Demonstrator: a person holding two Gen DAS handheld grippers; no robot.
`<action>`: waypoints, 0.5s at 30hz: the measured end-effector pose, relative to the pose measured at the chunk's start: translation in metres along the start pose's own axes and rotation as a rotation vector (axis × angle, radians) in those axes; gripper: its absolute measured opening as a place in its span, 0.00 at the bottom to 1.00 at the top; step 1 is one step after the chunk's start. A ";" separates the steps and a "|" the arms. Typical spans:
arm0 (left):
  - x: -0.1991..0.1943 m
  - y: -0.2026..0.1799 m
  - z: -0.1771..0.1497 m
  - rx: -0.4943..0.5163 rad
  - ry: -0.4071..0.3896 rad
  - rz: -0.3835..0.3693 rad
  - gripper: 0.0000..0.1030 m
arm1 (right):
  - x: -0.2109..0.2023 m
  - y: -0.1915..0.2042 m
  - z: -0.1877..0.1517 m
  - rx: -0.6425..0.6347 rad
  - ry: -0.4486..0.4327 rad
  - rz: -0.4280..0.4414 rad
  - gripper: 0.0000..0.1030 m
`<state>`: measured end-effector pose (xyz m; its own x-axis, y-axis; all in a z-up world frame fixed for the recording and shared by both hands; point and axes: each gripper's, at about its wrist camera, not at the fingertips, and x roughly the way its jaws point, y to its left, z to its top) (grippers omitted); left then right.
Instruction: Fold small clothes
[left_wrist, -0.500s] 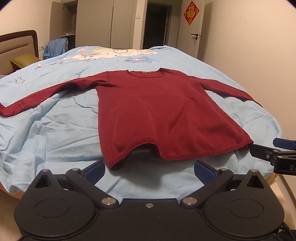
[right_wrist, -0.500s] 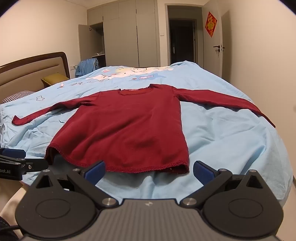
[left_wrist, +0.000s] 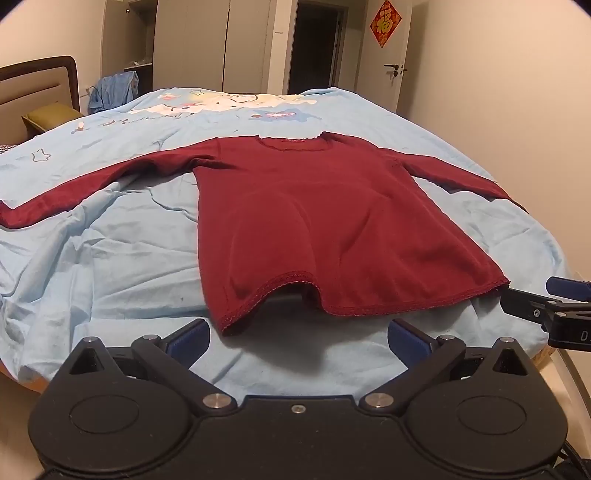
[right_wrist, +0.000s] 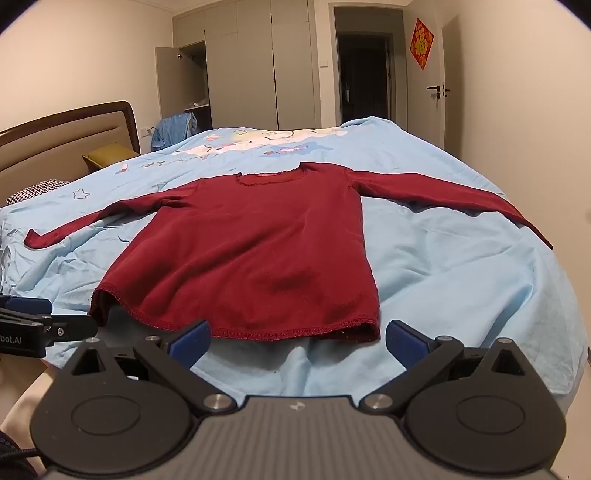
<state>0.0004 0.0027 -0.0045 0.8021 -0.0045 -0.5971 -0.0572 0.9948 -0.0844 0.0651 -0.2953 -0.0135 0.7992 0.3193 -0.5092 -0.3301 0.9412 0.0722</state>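
A dark red long-sleeved shirt (left_wrist: 317, 221) lies flat on the light blue bed cover (left_wrist: 110, 266), sleeves spread out, hem toward me. It also shows in the right wrist view (right_wrist: 258, 251). My left gripper (left_wrist: 299, 338) is open and empty, just short of the hem's left part, which is slightly lifted. My right gripper (right_wrist: 297, 341) is open and empty, just in front of the hem's right part. The right gripper's fingers (left_wrist: 524, 306) show at the right edge of the left wrist view; the left gripper's fingers (right_wrist: 70, 326) show at the left of the right wrist view.
The bed's headboard (right_wrist: 55, 136) and pillows (right_wrist: 107, 155) are at the left. A wardrobe (right_wrist: 240, 66), a dark doorway (right_wrist: 365, 77) and a blue garment (right_wrist: 173, 129) stand beyond the bed. A wall runs along the right (right_wrist: 517, 110).
Both views have shifted slightly; the shirt's hem sits a little closer to the fingers. Both grippers stay open and the shirt lies as before.
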 end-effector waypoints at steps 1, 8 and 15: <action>0.000 0.000 0.000 0.000 0.000 0.000 0.99 | 0.000 0.000 0.000 0.001 0.001 0.001 1.00; 0.001 0.001 -0.001 -0.001 0.003 -0.001 0.99 | 0.001 -0.002 0.000 0.002 0.004 0.002 1.00; 0.001 0.001 -0.001 -0.002 0.005 -0.001 0.99 | 0.001 0.000 -0.001 0.003 0.005 0.003 1.00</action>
<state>0.0003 0.0038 -0.0057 0.7993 -0.0058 -0.6009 -0.0576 0.9946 -0.0863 0.0656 -0.2952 -0.0155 0.7960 0.3213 -0.5130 -0.3307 0.9407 0.0761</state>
